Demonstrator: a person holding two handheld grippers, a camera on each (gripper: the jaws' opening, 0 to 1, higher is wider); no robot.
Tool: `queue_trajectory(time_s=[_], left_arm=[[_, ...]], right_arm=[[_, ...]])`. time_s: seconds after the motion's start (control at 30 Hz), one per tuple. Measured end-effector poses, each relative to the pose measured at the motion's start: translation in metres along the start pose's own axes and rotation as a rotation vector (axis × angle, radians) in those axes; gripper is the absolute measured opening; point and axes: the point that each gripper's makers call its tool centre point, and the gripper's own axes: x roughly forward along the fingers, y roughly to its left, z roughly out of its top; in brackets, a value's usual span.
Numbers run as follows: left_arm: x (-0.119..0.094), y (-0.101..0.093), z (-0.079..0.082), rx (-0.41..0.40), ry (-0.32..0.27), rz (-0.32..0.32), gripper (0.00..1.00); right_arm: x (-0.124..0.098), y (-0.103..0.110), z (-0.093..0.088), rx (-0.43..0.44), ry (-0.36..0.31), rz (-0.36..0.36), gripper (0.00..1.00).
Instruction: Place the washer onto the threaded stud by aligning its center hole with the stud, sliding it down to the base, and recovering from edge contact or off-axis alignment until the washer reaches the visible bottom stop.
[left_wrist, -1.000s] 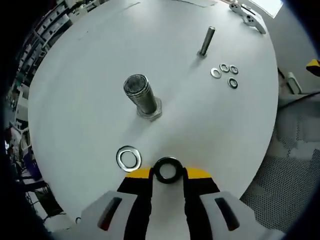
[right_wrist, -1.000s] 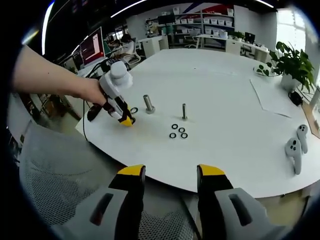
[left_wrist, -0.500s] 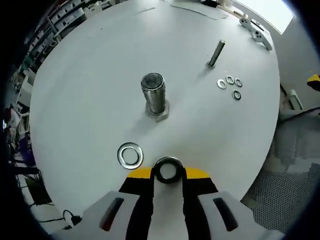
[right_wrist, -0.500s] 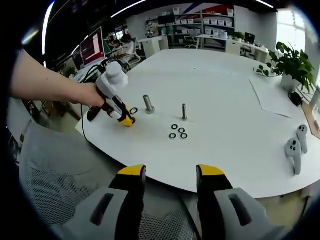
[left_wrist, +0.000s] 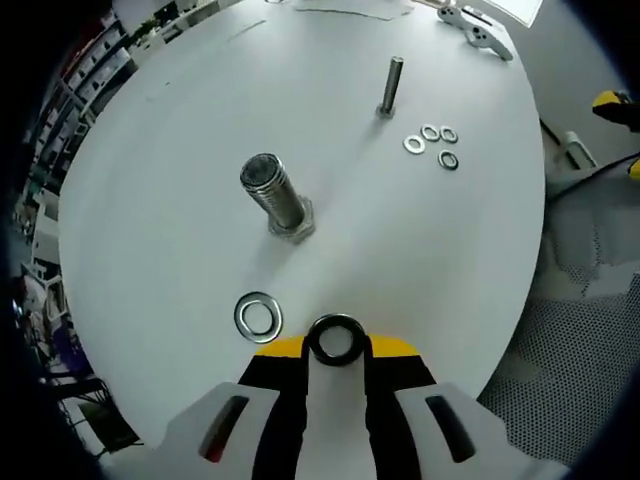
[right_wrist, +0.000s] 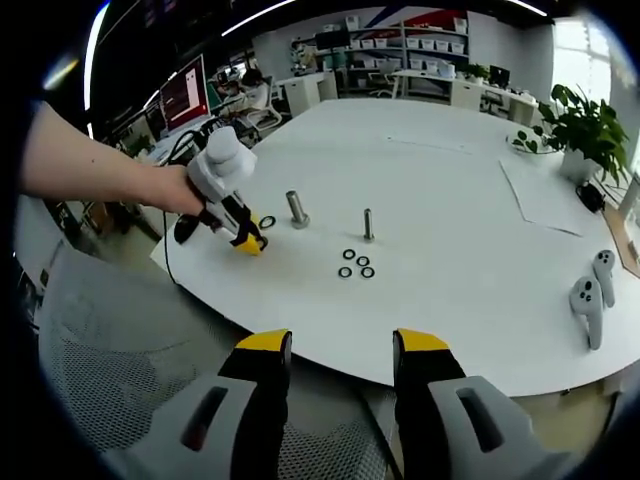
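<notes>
Gripping dark ring washer (left_wrist: 335, 340), left tongs (left_wrist: 336, 345)

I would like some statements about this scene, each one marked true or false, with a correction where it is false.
1. The left gripper holds a dark washer between its jaws. True.
2. A silver washer already sits on the large threaded stud. False: it lies flat on the table, apart from the stud.
3. Four small washers lie near the thin stud. True.
4. The right gripper is clamped on a washer. False: its jaws stand open and hold nothing.
</notes>
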Motion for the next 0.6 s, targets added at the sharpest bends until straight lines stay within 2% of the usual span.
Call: queue_trajectory(time_s=[0.37, 0.6], left_arm=[[-0.027, 0.009, 0.035, 0.051, -0.06, 0.004, 0.18], [-0.037, 0.01, 0.049, 0.07, -0.085, -0.004, 0.18]], right_arm=[[0.0, 0.0, 0.0, 0.001, 0.001, 0.0, 0.43], [0.0, 0.0, -0.001, -0.001, 0.003, 0.001, 0.43]])
